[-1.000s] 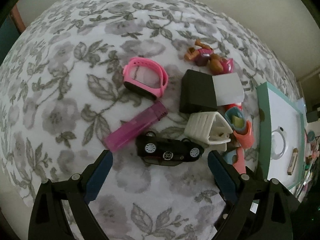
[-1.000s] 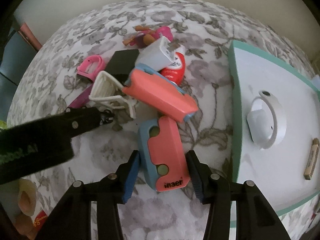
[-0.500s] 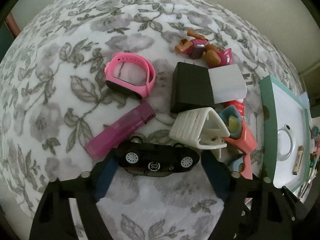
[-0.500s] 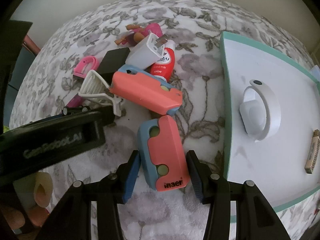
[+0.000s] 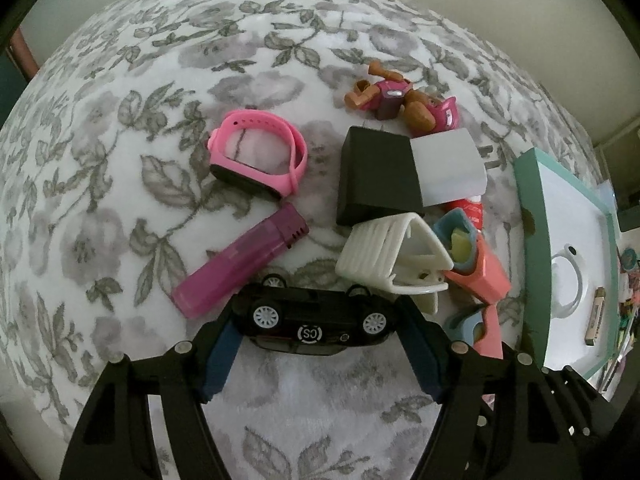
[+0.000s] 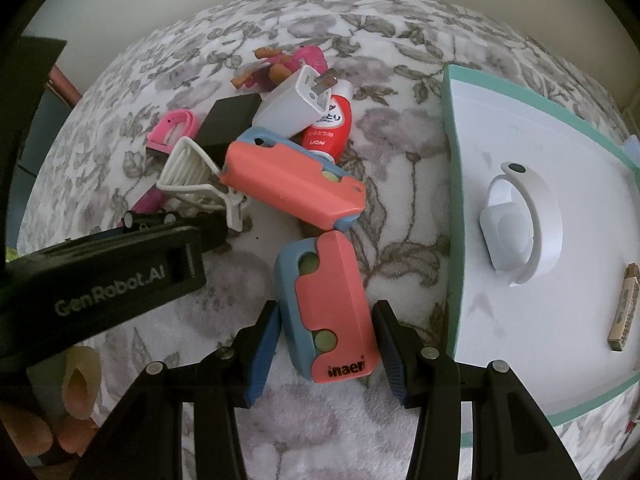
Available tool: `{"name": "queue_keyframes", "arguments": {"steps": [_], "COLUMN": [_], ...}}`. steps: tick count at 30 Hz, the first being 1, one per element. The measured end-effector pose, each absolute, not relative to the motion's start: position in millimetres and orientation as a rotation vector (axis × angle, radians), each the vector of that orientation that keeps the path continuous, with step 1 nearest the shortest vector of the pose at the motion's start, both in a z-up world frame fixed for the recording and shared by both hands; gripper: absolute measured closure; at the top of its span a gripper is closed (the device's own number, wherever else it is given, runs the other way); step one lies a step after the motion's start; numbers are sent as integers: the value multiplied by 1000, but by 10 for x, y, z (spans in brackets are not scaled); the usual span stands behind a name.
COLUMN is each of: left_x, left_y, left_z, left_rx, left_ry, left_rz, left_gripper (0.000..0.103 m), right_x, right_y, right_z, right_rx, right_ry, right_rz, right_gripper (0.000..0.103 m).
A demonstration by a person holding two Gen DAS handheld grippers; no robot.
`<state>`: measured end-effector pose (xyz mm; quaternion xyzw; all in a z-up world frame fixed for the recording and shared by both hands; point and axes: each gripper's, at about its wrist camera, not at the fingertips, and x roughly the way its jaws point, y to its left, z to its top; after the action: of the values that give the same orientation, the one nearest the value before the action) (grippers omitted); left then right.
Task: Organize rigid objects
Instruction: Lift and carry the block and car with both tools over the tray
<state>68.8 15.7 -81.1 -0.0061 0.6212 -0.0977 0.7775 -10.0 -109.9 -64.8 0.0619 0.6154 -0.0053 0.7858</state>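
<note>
Left wrist view: the left gripper (image 5: 320, 336) pointed down at a plush floral cloth (image 5: 120, 184), grey leaves on white. Its jaws were closing, blue pads at either end of a glossy black toy car (image 5: 316, 322) lying on its side, a round "SC" badge readable on it; whether the pads already pressed on it I could not tell. Just beyond lay a translucent magenta lighter (image 5: 242, 266), a pink rubbery watch band (image 5: 260, 160), a ribbed white plastic clip (image 5: 394, 256), a matte black block (image 5: 376, 178) beside a white charger (image 5: 448, 170), and a brown-and-pink toy figure (image 5: 400, 98). A teal-rimmed white tray (image 5: 532, 216) stood at the right.

Right wrist view: the right gripper (image 6: 326, 350) had its ridged blue pads against both sides of a smooth coral-and-blue case (image 6: 326, 314) printed "inaer", gripping it on the cloth. A second coral case (image 6: 294, 178) lay beyond, touching a red tube (image 6: 330, 130) marked "LION". The left gripper's black body read "GenRobot.AI". In the tray lay a white wristband (image 6: 520, 228) and a small tan bar (image 6: 624, 306).
</note>
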Motion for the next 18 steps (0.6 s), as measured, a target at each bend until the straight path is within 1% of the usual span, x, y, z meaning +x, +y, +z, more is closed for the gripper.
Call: {"name": "queue_keyframes", "arguments": {"steps": [5,11,18], "left_x": [658,635,586], "left_y": [159,153,195], "left_z": [-693,-657,-477], "left_rx": [-3,2,-14], "left_ry": [1321,1318,1264], "left_rz": [-207,-197,-179], "left_gripper": [27,27,28], "right_x": [-97,-93,-83], "right_y": [-1080,-1046,-1149], "right_z": [-652,-650,-579], "right_rx": [113,67,150], "right_ry": [1321,1310,1297], "right_rz": [-8,-4,5], "right_gripper": [53,56,56]}}
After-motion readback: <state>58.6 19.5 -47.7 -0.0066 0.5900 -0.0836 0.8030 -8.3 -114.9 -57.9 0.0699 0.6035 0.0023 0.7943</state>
